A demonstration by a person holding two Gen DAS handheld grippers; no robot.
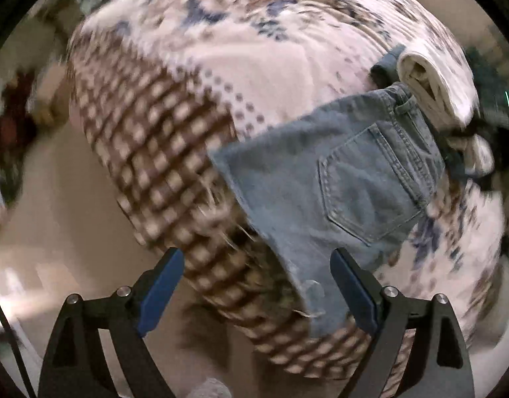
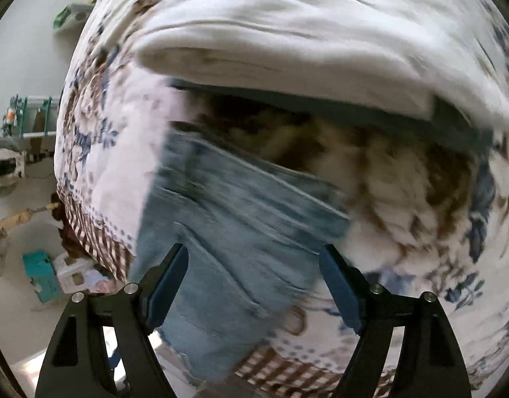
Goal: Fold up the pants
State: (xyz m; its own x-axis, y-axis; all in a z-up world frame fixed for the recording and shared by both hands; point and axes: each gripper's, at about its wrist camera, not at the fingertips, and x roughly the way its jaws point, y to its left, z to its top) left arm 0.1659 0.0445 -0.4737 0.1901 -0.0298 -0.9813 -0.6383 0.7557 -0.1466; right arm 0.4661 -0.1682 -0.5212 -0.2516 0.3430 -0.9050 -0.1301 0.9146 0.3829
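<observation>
Item 1, pants (image 1: pixel 340 179): light-blue denim with a frayed hem, lying on the patterned bedspread (image 1: pixel 221 49). In my left wrist view they run from the waistband at 2 o'clock down to the hem at 6 o'clock, back pocket (image 1: pixel 370 185) facing up. In my right wrist view the same denim fills the lower centre, blurred by motion.

Item 2, left gripper (image 1: pixel 256 285): jaws wide, holding nothing, hovering above the hem end near the bed's checked border.

Item 3, right gripper (image 2: pixel 254 282): jaws wide, nothing held; denim shows between the fingers, though I cannot tell whether they touch it.

Item 4, white folded cloth (image 1: pixel 430 86): beside the waistband at 2 o'clock in the left view, touching or overlapping it. A brown-and-cream patterned item (image 2: pixel 370 165) lies just beyond the denim in the right view.

Handling note: I judge the step to be taking hold for a fold. I would pinch both cloth layers at the hem corner with the left and a matching edge with the right, keep the bedspread out of either bite, then lift evenly so the fold line stays straight, clear of the white cloth.
</observation>
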